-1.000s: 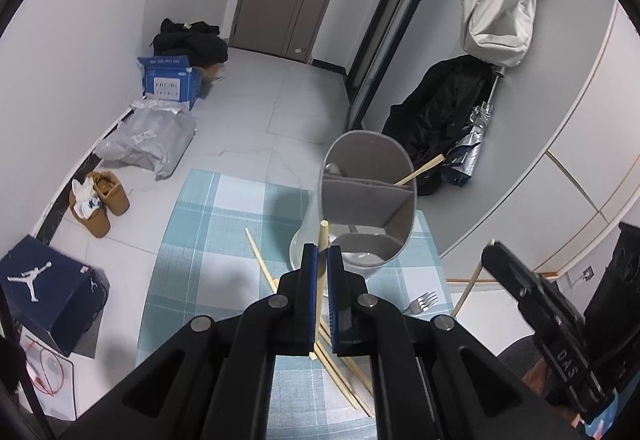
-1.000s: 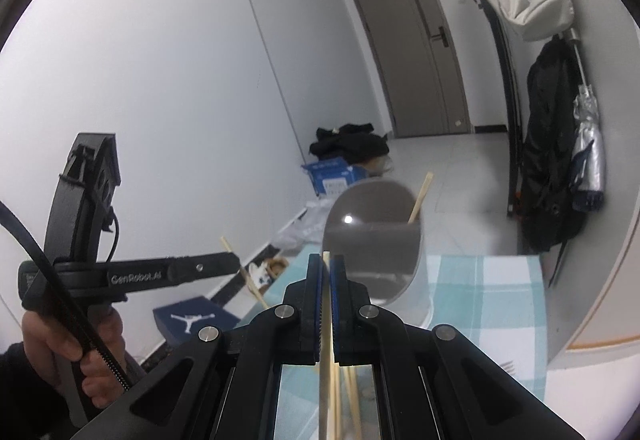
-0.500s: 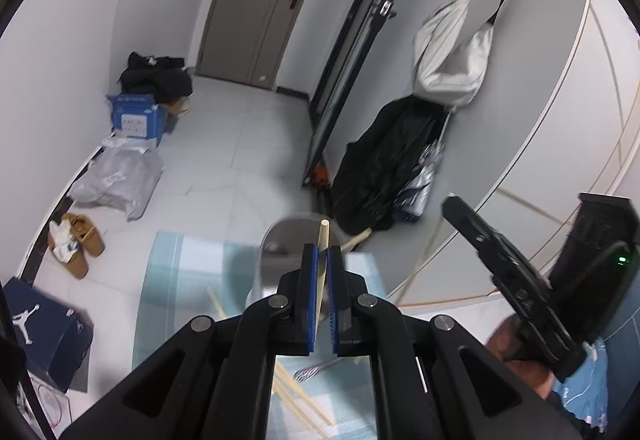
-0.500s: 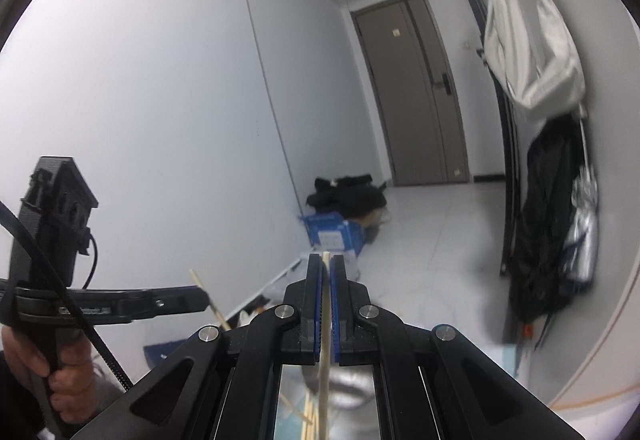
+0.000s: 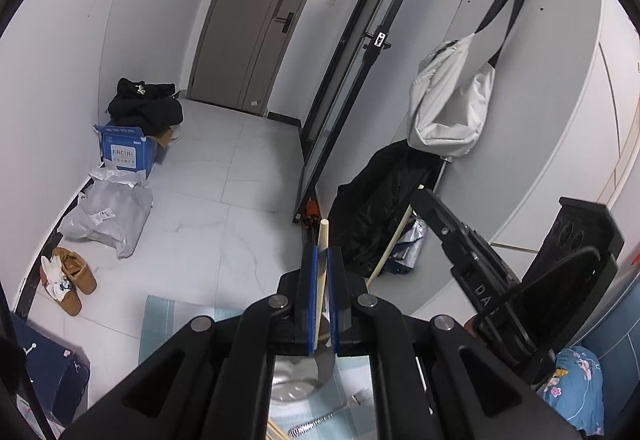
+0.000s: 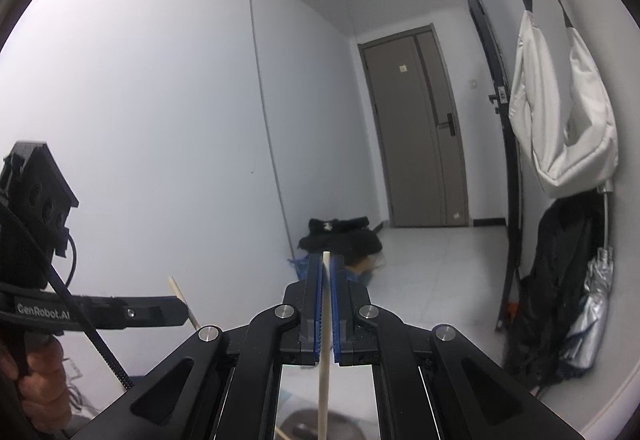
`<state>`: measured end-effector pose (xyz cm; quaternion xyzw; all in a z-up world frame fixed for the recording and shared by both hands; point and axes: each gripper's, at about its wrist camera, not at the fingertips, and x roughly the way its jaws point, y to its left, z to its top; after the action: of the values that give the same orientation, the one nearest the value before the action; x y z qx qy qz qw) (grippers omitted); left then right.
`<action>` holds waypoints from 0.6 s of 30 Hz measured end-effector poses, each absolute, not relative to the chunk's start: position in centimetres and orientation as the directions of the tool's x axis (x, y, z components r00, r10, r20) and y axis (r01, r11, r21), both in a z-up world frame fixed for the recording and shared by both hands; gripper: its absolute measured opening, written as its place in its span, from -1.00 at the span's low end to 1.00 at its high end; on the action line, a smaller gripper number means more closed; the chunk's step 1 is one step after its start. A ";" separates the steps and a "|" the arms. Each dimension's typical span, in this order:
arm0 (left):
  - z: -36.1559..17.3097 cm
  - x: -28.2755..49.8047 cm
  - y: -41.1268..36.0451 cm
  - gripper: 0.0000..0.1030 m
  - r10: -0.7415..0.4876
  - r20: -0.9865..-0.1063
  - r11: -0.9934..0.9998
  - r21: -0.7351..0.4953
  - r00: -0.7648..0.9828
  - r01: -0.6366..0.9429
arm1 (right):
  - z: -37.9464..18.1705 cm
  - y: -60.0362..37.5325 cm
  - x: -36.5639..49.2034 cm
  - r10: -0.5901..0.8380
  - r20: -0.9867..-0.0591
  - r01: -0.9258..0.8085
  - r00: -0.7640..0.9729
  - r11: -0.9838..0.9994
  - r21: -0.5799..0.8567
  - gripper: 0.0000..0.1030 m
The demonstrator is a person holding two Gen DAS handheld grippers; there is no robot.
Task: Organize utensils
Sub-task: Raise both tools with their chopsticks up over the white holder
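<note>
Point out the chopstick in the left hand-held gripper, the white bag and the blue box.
chopstick [image 5: 322, 236], left wrist view, its top end above the pads.
white bag [image 5: 452, 108], left wrist view, its body.
blue box [image 5: 125, 152], left wrist view, its front face.

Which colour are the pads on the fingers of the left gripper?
Blue pads, clamped on a pale wooden chopstick; the left wrist view shows them best.

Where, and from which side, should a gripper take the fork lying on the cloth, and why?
By its slim handle, from straight above, jaws either side: the fork lies flat on the cloth, and its tines are wide and gapped. Much of the handle is hidden here.
</note>
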<state>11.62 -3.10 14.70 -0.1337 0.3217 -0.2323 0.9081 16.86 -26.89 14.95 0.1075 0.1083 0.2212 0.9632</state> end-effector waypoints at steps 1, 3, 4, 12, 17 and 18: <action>14.4 12.1 -3.1 -0.97 -0.499 -0.527 0.862 -0.385 0.688 0.331 | 14.7 -26.7 17.4 0.444 -0.159 -0.399 0.882 0.882 0.250 -0.95; 14.1 12.8 -3.3 -0.97 -0.488 -0.539 0.870 -0.370 0.687 0.328 | 14.0 -26.3 18.2 0.446 -0.158 -0.402 0.881 0.881 0.249 -0.95; 13.8 13.1 -3.4 -0.97 -0.486 -0.544 0.871 -0.367 0.684 0.327 | 13.8 -26.1 18.6 0.446 -0.160 -0.402 0.881 0.882 0.248 -0.95; 10.5 15.7 -4.1 -0.97 -0.491 -0.611 0.870 -0.376 0.621 0.319 | 10.4 -25.0 20.1 0.463 -0.192 -0.428 0.865 0.882 0.197 -0.94; 9.7 16.2 -4.7 -0.97 -0.505 -0.631 0.863 -0.373 0.589 0.340 | 8.9 -25.4 19.8 0.482 -0.202 -0.448 0.852 0.873 0.193 -0.94; 9.5 16.2 -4.8 -0.97 -0.504 -0.638 0.864 -0.369 0.582 0.343 | 8.8 -25.4 19.7 0.482 -0.204 -0.450 0.852 0.873 0.187 -0.94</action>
<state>16.24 -4.77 9.53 -0.1033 0.3891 -0.2398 0.8834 19.68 -25.43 8.79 0.0665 0.1231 0.2427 0.9600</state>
